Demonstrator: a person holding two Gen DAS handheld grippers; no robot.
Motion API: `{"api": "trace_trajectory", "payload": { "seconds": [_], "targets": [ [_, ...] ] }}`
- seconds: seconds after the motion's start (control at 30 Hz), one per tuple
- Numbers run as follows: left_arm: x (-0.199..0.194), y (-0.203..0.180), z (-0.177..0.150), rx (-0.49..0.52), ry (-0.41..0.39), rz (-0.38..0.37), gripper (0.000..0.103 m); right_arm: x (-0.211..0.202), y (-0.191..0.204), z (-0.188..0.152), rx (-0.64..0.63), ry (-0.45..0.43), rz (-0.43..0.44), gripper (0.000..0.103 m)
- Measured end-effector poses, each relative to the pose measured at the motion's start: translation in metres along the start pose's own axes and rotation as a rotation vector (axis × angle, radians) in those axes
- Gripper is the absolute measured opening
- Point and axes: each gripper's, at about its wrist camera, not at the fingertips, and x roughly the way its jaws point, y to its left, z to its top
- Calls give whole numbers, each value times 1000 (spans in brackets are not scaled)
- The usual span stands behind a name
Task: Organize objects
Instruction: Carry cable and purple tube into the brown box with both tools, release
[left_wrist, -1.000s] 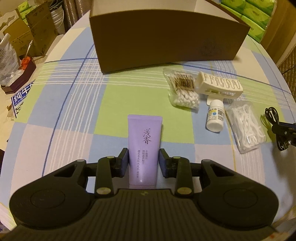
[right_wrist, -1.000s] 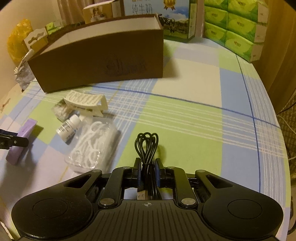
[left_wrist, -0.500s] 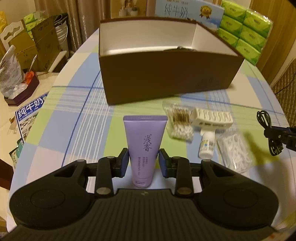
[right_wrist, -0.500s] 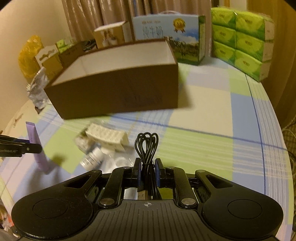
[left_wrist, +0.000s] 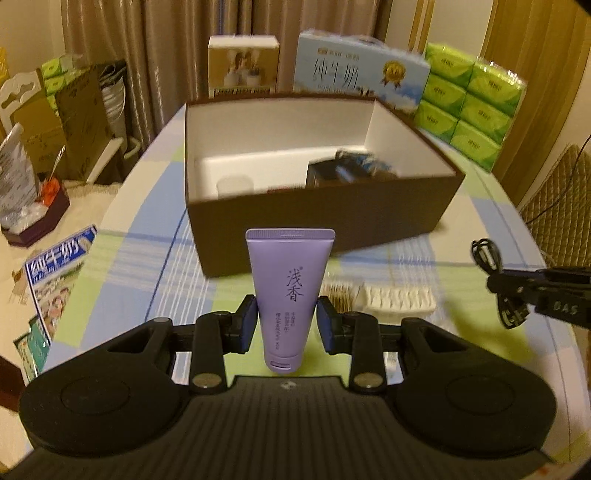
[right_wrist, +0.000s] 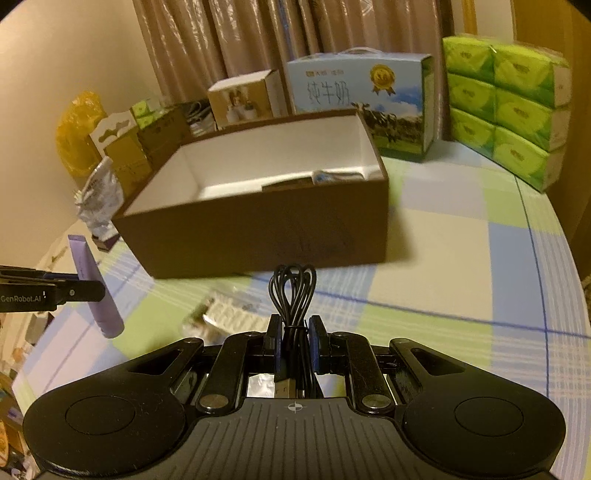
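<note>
The left gripper (left_wrist: 287, 325) is holding a purple tube (left_wrist: 289, 291) off the table, its two fingers pressing on the tube's sides low down, near the cap. The tube's long axis is running straight ahead along the fingers, with the flat crimped end pointing forward and the cap toward the camera. Directly beyond that crimped end, the open brown box (left_wrist: 325, 218) is standing on the checked tablecloth (left_wrist: 122, 266), its near wall facing the gripper; some dark items are already lying inside, too blurred to name. So the box is lying forward of and below the tube, and the tube will probably have to clear the near wall before it can go in.

Between the grippers, a white hair clip (left_wrist: 399, 301) and a packet of cotton swabs (left_wrist: 341, 295) are lying on the cloth, just in front of the box.

On the right, the right gripper (right_wrist: 294, 343) is pinching a coiled black cable (right_wrist: 293, 291) at its tied waist, fingers nearly together, loops pointing forward at the box's near wall (right_wrist: 258, 236). Both grippers are looking about equally near to the box; neither load is over the opening yet.
</note>
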Motion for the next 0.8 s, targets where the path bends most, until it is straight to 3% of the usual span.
{"api": "trace_trajectory", "payload": {
  "seconds": [0.5,0.8],
  "targets": [
    [-2,-4,82,71,-151,-13,29,28,34,89,-54,-129,138,11],
    [19,4,121,74,-177,-12,29,58,39,135,-27,-157,178,11]
  ]
}}
